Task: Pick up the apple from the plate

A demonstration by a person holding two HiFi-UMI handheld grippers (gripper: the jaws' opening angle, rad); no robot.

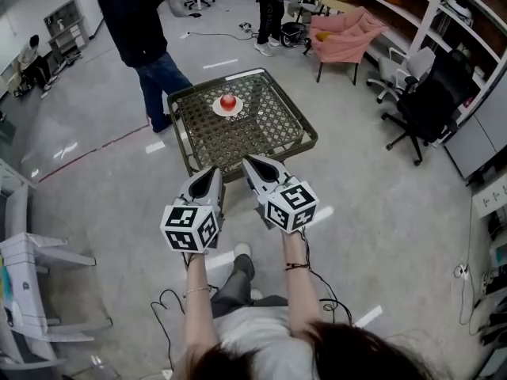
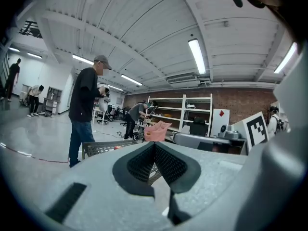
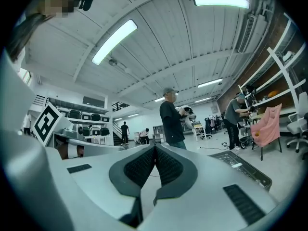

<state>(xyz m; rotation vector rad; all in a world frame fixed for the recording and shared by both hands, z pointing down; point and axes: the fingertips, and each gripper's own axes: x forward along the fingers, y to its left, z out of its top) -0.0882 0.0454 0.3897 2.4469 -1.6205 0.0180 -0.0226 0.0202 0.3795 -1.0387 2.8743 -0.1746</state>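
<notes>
A red apple (image 1: pixel 228 102) lies on a small white plate (image 1: pixel 217 109) at the far side of a low dark wicker table (image 1: pixel 238 133). My left gripper (image 1: pixel 211 172) and right gripper (image 1: pixel 246 161) are held side by side in front of the table's near edge, well short of the apple. Both point forward and are shut with nothing between the jaws. In the left gripper view the left gripper (image 2: pixel 154 143) has its pads pressed together, and the table (image 2: pixel 103 148) with the apple (image 2: pixel 115 147) shows low at the left. In the right gripper view the right gripper (image 3: pixel 155 147) is closed the same way.
A person in dark top and jeans (image 1: pixel 142 30) stands just beyond the table's far left corner. A pink-draped chair (image 1: pixel 342 36) and black office chairs (image 1: pixel 424 105) stand at the right. Shelving (image 1: pixel 444 6) lines the right wall. A cable (image 1: pixel 170 311) lies on the floor by my feet.
</notes>
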